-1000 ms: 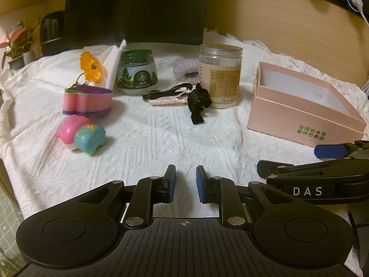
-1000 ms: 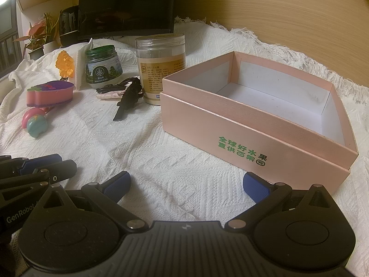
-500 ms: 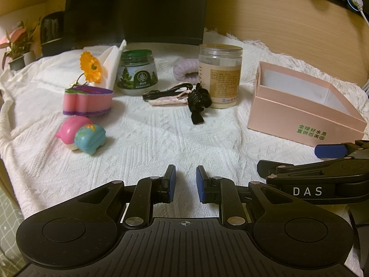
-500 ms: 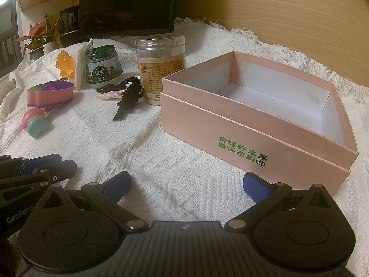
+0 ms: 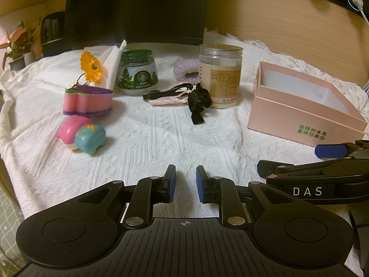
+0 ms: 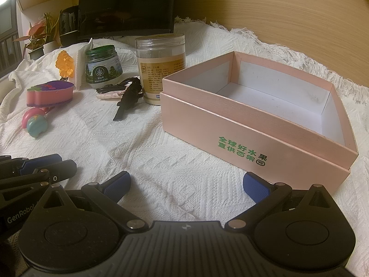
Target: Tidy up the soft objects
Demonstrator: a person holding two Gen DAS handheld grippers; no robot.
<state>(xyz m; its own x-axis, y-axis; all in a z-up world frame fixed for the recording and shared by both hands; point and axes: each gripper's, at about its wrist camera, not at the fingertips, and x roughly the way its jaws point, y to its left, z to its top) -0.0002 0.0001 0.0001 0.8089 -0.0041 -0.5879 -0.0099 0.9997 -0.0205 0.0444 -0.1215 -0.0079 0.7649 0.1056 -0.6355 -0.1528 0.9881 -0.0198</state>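
An open pink box with a white, bare inside stands on the white cloth, just ahead of my right gripper, which is wide open and holds nothing. My left gripper hovers low over the cloth, its blue pads a narrow gap apart with nothing between them. Far to its left lie a pink and purple sponge cake and a pink and a teal squishy toy. A lilac scrunchie peeks out behind the jars. A black hair claw lies mid-cloth.
A green-lidded jar and a tall clear jar stand at the back, with a black cable on a pink cloth strip between them. An orange flower, a tissue, a dark monitor and a potted plant sit behind.
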